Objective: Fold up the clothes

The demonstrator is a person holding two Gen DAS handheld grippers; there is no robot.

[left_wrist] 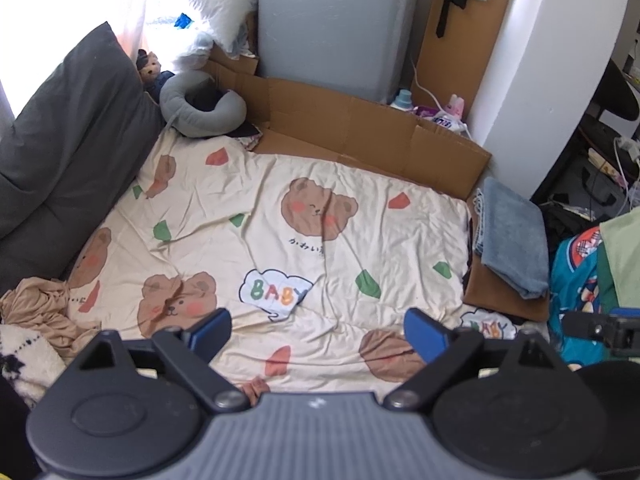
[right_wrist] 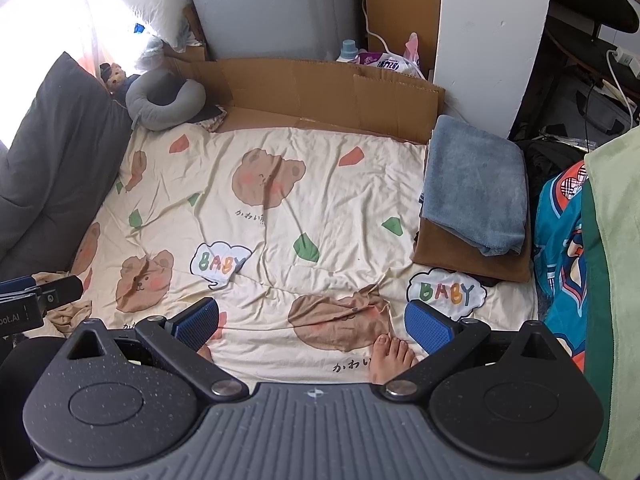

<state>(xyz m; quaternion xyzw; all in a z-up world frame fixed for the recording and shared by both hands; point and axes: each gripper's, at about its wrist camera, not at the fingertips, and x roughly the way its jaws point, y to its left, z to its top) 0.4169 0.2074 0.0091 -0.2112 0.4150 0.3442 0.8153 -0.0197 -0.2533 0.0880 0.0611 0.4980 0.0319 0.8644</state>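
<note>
Above bear-print sheet, empty left claw agape

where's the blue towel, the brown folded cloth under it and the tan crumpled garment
blue towel [right_wrist: 476, 184], right wrist view, middle of its top face
brown folded cloth [right_wrist: 460, 256], right wrist view, bare front strip below the towel
tan crumpled garment [left_wrist: 38, 304], left wrist view, middle of the bunched fabric

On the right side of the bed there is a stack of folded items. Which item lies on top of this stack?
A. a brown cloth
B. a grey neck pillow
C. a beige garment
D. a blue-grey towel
D: the blue-grey towel lies folded on top, with the brown cloth sticking out under it, at the right edge of the bear-print sheet.
</note>
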